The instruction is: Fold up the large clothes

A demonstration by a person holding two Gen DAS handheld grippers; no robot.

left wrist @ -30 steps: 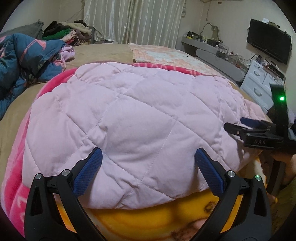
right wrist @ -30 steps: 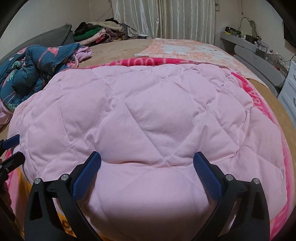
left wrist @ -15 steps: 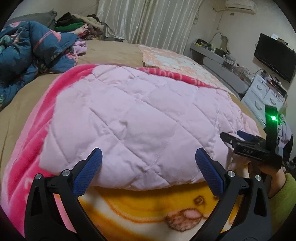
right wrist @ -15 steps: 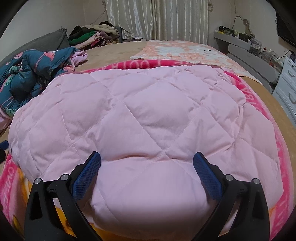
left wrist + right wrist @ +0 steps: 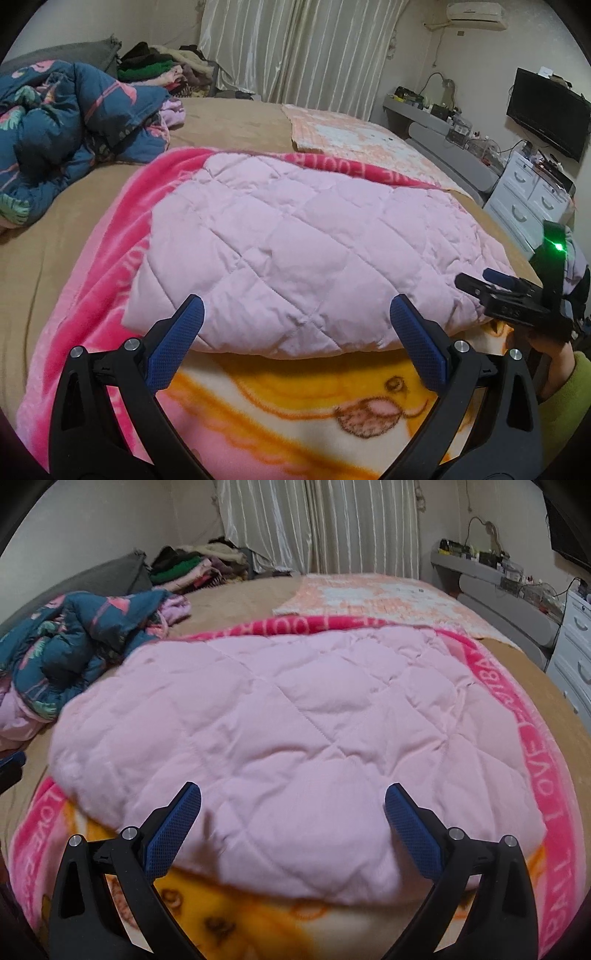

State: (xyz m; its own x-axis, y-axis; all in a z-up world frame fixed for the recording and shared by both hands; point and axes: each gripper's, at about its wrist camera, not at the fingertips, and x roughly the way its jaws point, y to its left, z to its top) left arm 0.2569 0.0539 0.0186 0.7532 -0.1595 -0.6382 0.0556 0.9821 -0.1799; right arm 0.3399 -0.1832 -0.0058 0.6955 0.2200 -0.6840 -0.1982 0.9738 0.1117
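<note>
On the bed: a pink quilted garment (image 5: 306,254) lying folded on a fleece blanket (image 5: 295,402), both grippers free of it.

Judged from its compact, roughly rectangular outline with doubled, rounded edges, the garment appears already folded at least once; whether a further fold or a move to a pile remains cannot be told. Its surface is padded, diamond-stitched and lightly creased, and sleeves or collar are not visible. It rests centrally on the blanket, whose pink lettered border (image 5: 532,746) shows around it. The left gripper (image 5: 295,332) and right gripper (image 5: 291,819) each hover just before the near edge with jaws spread wide and nothing between them. A heap of blue clothes (image 5: 70,122) lies well apart, unfolded.
</note>
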